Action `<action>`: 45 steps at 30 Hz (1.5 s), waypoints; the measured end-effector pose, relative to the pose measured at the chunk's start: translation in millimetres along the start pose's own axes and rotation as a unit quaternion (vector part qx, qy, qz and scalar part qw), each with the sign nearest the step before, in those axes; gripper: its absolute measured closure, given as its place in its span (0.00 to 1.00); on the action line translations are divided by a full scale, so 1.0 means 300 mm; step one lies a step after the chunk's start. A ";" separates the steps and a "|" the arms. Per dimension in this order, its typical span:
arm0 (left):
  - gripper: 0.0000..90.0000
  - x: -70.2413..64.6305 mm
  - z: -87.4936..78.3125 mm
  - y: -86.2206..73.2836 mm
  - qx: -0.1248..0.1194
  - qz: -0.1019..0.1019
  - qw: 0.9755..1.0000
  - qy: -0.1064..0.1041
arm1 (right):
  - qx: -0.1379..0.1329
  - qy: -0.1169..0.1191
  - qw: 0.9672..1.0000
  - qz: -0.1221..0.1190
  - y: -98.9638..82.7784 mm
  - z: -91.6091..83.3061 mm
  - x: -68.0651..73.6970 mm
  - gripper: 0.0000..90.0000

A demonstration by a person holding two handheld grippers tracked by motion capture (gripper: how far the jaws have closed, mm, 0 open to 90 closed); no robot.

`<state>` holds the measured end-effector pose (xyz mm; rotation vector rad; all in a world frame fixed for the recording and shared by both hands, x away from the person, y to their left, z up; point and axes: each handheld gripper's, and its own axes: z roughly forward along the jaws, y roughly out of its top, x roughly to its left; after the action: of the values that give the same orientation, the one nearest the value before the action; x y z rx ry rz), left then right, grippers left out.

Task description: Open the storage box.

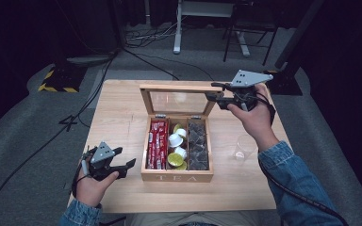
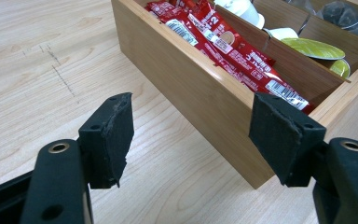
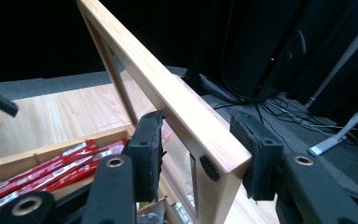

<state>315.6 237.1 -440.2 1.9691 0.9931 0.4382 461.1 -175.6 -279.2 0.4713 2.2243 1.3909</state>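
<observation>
Item: wooden tea box (image 1: 176, 176), marked TEA on its front wall, standing at the middle of the tabletop (image 1: 122, 117). Its glass-paned lid (image 1: 176, 101) stands raised and tilted back on rear hinges.

Contents, three compartments: red sachets (image 1: 157, 143) at the left; white and green capsules (image 1: 177, 147) in the middle; dark tea bags (image 1: 198, 143) at the right.

Right gripper (image 1: 215, 92): held high at the lid's upper right corner. In the right gripper view the jaws stand either side of the lid's top rail (image 3: 186, 114). One pad seems to touch the rail's end; a gap shows at the other, so no firm clamp is evident. Judged purpose: to steady or swing the lid by its frame edge.

Left gripper (image 1: 122, 162): held low, just left of the box's front corner, jaws apart with nothing between them. In the left gripper view the box's left wall (image 2: 200, 93) lies ahead beyond the pads. Judged purpose: waiting near the box, ready to brace it or reach for the sachets.

Also present: a clear plastic cup (image 1: 244, 147), upright on the tabletop right of the box, apart from it.

Surface: pale wood-grain tabletop with faint pencil marks.

Room: dim, grey carpet, trailing cables (image 1: 42, 146), a hazard-striped stand base (image 1: 56, 82), desk and chair legs beyond.
</observation>
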 end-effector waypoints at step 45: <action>0.34 0.017 0.029 -0.012 -0.001 0.007 1.000 -0.017 | 0.037 -0.067 0.993 0.092 -0.039 0.239 -0.193 0.49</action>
<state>322.5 237.4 -448.4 1.9764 0.9581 0.4116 548.6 -157.4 -304.6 0.7910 2.1729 1.3261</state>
